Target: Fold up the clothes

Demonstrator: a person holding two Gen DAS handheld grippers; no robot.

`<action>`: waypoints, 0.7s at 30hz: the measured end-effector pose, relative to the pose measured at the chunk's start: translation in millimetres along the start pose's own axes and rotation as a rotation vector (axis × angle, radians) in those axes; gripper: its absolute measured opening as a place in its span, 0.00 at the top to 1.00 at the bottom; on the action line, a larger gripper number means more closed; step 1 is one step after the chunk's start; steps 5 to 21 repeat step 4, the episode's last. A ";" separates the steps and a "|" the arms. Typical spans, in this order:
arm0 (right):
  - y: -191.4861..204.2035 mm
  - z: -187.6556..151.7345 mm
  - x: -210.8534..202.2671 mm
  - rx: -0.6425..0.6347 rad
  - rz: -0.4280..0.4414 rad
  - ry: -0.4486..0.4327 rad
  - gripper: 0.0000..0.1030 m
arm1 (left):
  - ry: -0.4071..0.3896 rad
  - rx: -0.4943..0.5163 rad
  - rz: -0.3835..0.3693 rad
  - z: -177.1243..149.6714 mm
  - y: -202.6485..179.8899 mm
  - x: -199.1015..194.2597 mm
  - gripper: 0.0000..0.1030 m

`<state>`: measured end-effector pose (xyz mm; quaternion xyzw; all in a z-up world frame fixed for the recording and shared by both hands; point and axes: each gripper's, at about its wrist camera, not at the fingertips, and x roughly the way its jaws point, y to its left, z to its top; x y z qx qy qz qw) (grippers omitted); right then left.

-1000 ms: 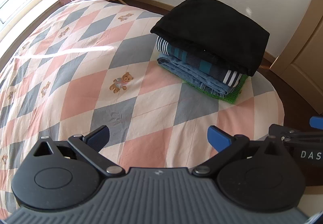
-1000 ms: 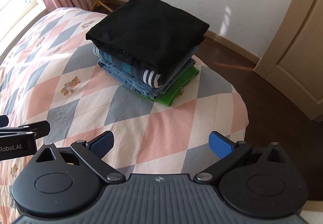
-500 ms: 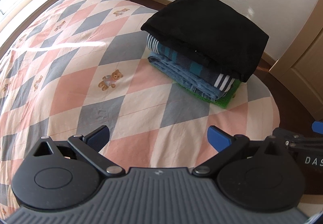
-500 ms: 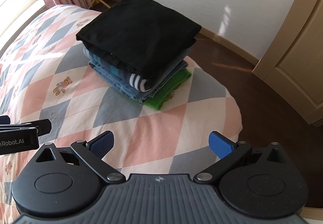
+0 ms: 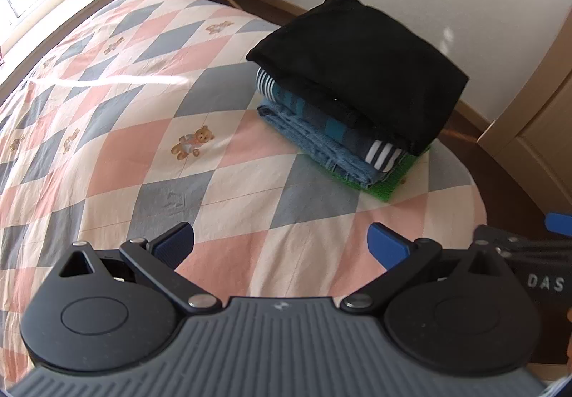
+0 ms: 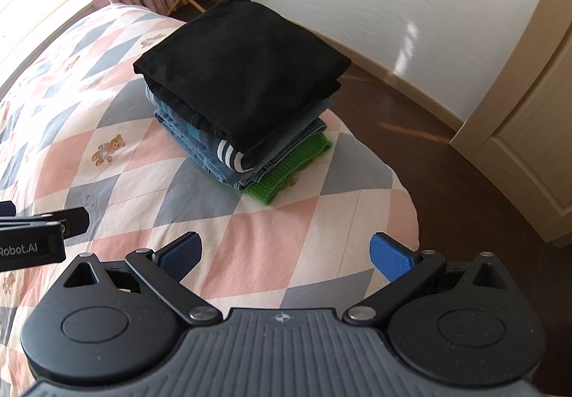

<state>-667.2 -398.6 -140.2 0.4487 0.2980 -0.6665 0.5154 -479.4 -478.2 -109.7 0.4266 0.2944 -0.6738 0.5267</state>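
Folded clothes stacked on the bed, both our grippers empty.

From the left wrist we see our left gripper [image 5: 280, 245] spread wide above the quilt [image 5: 125, 147], touching nothing; the stack of folded clothes [image 5: 357, 93] lies well ahead. From the right wrist, our right gripper [image 6: 286, 254] is equally spread and empty, the black garment [image 6: 243, 75] topping the stack.

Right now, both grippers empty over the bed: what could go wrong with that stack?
1. The stack sits near the bed's corner, floor just beyond; a nudge could tip it off.
2. The black top piece overhangs the layers below, and the green knit sticks out at the base, so the pile may slide if bumped.
3. Left gripper and right gripper are open and side by side; they could collide when reaching.
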 end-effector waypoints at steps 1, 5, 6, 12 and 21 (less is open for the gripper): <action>0.4 -0.4 -1.1 -0.002 0.001 -0.003 0.00 | -0.013 -0.003 -0.006 -2.5 1.7 -4.1 0.01; 3.8 -2.0 -4.9 -0.009 0.000 -0.009 0.00 | -0.047 -0.014 -0.015 -10.2 8.2 -16.8 0.01; 3.8 -2.0 -4.9 -0.009 0.000 -0.009 0.00 | -0.047 -0.014 -0.015 -10.2 8.2 -16.8 0.01; 3.8 -2.0 -4.9 -0.009 0.000 -0.009 0.00 | -0.047 -0.014 -0.015 -10.2 8.2 -16.8 0.01; 3.8 -2.0 -4.9 -0.009 0.000 -0.009 0.00 | -0.047 -0.014 -0.015 -10.2 8.2 -16.8 0.01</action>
